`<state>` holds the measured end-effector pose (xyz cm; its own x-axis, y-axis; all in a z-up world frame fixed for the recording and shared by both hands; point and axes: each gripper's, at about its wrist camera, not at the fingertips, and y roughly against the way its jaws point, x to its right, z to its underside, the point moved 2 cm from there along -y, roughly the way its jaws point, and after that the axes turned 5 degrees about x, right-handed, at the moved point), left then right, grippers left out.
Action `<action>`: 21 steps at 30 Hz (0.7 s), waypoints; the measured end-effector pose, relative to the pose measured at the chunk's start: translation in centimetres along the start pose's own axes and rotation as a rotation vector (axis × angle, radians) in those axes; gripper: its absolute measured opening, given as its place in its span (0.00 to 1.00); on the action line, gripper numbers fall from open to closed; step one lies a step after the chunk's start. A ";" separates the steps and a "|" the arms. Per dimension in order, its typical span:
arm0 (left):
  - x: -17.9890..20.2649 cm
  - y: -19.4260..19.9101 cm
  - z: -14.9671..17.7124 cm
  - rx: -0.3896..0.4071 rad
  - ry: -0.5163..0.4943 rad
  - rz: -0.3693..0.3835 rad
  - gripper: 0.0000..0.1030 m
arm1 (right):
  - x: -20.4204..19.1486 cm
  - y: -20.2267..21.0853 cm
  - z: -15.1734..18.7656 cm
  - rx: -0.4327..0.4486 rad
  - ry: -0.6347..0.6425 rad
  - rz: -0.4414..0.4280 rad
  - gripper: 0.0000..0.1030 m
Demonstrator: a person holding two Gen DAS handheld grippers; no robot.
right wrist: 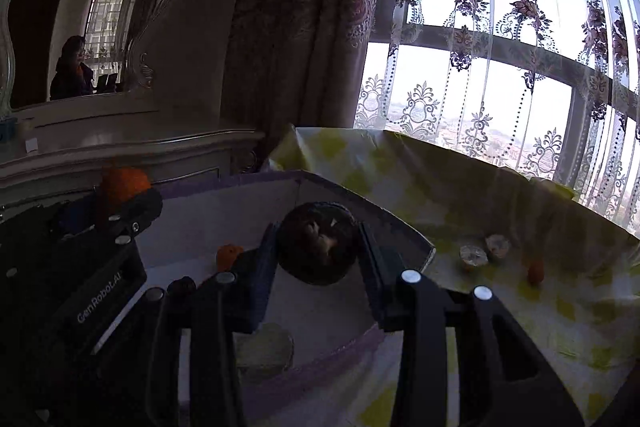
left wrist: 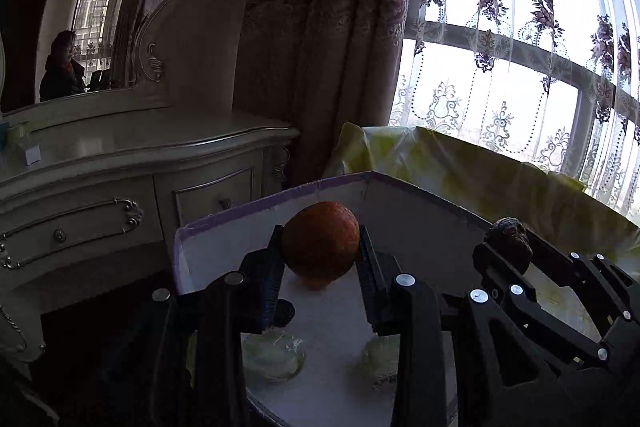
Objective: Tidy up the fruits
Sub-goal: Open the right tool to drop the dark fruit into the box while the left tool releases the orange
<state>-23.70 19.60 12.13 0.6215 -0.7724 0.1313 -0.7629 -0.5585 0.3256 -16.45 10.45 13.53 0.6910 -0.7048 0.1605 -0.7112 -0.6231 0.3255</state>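
In the left wrist view my left gripper (left wrist: 320,241) is shut on an orange (left wrist: 320,251), held above a white box with a purple rim (left wrist: 224,217). To its right, my right gripper (left wrist: 509,241) is shut on a dark brown, wrinkled round fruit (left wrist: 510,229). The right wrist view shows the same dark fruit (right wrist: 318,251) pinched between the right gripper's (right wrist: 318,239) fingers over the box (right wrist: 256,181). The left gripper (right wrist: 120,203) with the orange (right wrist: 126,185) is at the left. Inside the box lie a small orange fruit (right wrist: 229,255) and a small dark fruit (right wrist: 182,285).
Glass bowls (left wrist: 274,355) (left wrist: 380,353) sit under the grippers. The box rests on a table with a yellow-patterned cloth (right wrist: 460,195); cut fruit pieces (right wrist: 474,255) and a small red-orange fruit (right wrist: 536,271) lie on it at the right. A dresser with a mirror (left wrist: 120,163) stands at the left, and a curtained window behind.
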 end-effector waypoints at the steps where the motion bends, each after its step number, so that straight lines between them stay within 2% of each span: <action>1: 0.1 -0.9 0.1 -0.059 -0.025 0.010 0.32 | -0.2 -1.3 0.1 -0.068 0.000 -0.028 0.39; 4: -0.2 -3.5 0.9 -0.207 -0.065 0.020 0.32 | -0.7 -4.5 0.9 -0.228 0.008 -0.055 0.39; 7: -1.2 -5.1 1.9 -0.297 -0.055 0.014 0.33 | -1.3 -6.5 1.5 -0.328 0.022 -0.085 0.39; 9: -1.8 -5.8 2.3 -0.338 -0.032 0.030 0.34 | -1.6 -7.1 1.8 -0.351 0.020 -0.095 0.40; 10: -1.9 -5.7 2.3 -0.334 -0.037 0.025 0.36 | -1.7 -7.3 1.9 -0.354 0.019 -0.100 0.44; 11: -1.9 -5.7 2.3 -0.330 -0.035 0.027 0.49 | -1.8 -7.4 2.0 -0.356 0.024 -0.101 0.54; 12: -2.1 -5.6 2.1 -0.329 -0.020 0.034 0.62 | -1.8 -7.5 2.0 -0.354 0.029 -0.096 0.60; 13: -2.4 -5.3 2.0 -0.314 -0.002 0.040 0.86 | -1.8 -7.4 2.1 -0.346 0.031 -0.086 0.70; 15: -2.5 -4.8 1.7 -0.281 -0.003 0.006 0.88 | -1.5 -7.2 2.2 -0.328 0.014 -0.085 0.72; 17: -2.4 -5.0 1.7 -0.281 -0.003 0.010 0.89 | -0.9 -6.9 2.3 -0.313 -0.017 -0.085 0.74; 21: -2.1 -5.0 1.9 -0.268 -0.029 -0.029 0.89 | 0.1 -6.4 2.8 -0.264 -0.057 -0.097 0.79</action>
<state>-21.49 23.45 8.48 0.6339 -0.7678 0.0931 -0.6685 -0.4834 0.5652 -12.20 13.46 8.80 0.7403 -0.6690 0.0666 -0.5788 -0.5838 0.5694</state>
